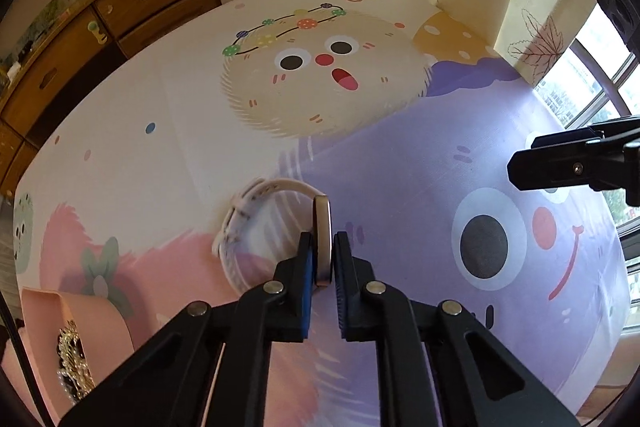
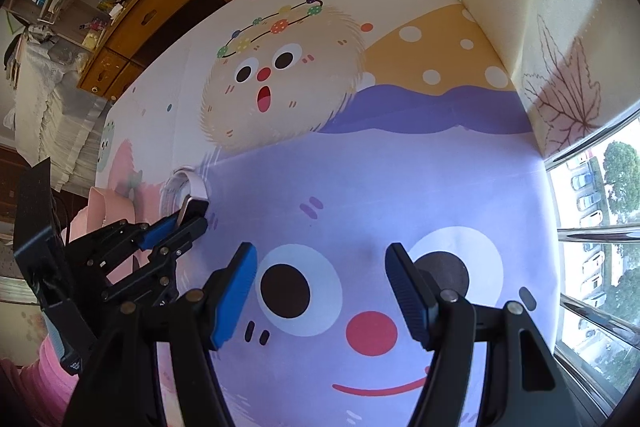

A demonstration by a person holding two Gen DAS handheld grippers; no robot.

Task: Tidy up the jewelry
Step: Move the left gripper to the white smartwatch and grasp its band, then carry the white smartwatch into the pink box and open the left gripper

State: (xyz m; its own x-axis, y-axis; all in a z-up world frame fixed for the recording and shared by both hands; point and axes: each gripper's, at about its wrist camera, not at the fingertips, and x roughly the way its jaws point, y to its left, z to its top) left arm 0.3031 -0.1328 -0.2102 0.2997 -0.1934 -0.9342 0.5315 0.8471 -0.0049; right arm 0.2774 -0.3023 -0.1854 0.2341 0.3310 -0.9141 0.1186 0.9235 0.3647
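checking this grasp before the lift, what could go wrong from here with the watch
1. The left gripper pinches only the thin edge of the watch case, so it might twist or slip out on lifting.
2. The white strap loops free to one side and may swing or drag on the printed table cover.
3. The pink box already holds jewelry, so the strap might snag there.

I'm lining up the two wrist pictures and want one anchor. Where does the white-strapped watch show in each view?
Left wrist view: the watch sits low in the middle, its case clamped edge-on by the left gripper.
Right wrist view: the watch is at the left, middle height, at the left gripper's tips.
Shared landmark: the beige fuzzy cartoon face printed on the table cover.
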